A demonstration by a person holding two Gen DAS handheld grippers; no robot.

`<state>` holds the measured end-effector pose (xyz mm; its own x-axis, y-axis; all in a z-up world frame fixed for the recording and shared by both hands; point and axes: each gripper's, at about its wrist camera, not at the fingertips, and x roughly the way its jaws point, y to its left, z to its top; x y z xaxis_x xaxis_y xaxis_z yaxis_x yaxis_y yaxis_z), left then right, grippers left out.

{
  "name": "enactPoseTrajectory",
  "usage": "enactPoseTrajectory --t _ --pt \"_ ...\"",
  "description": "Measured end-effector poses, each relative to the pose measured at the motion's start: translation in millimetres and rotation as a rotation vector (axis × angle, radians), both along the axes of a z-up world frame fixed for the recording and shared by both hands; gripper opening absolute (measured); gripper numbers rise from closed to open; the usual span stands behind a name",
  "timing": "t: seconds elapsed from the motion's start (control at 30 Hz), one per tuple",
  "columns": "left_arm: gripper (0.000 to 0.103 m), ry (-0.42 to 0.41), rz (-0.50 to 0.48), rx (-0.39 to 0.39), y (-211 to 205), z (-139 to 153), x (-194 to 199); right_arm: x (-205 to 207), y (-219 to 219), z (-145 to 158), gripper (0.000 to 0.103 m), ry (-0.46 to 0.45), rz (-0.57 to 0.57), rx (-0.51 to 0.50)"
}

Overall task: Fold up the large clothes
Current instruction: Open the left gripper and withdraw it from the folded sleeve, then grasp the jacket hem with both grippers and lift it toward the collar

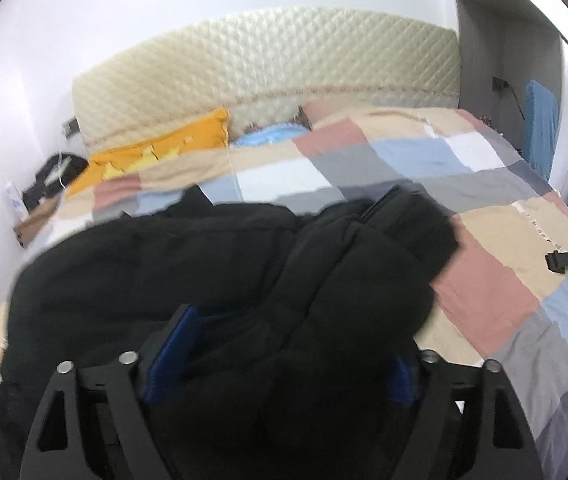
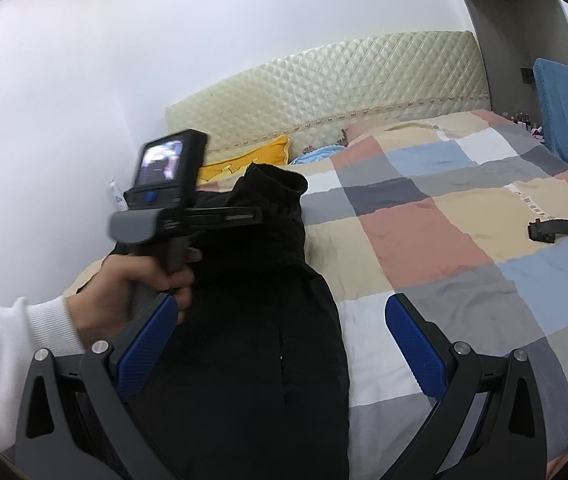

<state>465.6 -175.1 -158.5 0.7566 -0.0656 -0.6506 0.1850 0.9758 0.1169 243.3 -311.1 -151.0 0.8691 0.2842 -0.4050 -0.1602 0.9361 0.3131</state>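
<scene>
A black padded jacket (image 1: 211, 280) lies bunched on the checked quilt (image 1: 484, 288), its collar end toward the headboard. My left gripper (image 1: 284, 364) hovers low over its near part, jaws wide; jacket fabric bulges up between the blue pads (image 1: 173, 352) without being pinched. In the right wrist view the jacket (image 2: 267, 320) runs as a long dark strip from the collar (image 2: 279, 178) down to the bottom edge. My right gripper (image 2: 281, 346) stands open over it, pads clear of the cloth. A hand (image 2: 123, 292) in a white sleeve holds the left gripper's handle.
A quilted cream headboard (image 1: 267, 60) backs the bed, with a yellow pillow (image 1: 163, 148) and a light blue one (image 1: 271, 134) below it. A black strap with a buckle (image 2: 560, 230) lies on the quilt (image 2: 444, 240) at the right. Dark clutter (image 1: 49, 178) sits beside the bed at the left.
</scene>
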Motion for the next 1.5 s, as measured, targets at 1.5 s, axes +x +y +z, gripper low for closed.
enactPoseTrajectory --t 1.5 --pt "0.086 -0.057 0.116 -0.172 255.4 79.3 -266.5 -55.4 55.0 13.8 0.103 0.032 0.086 -0.099"
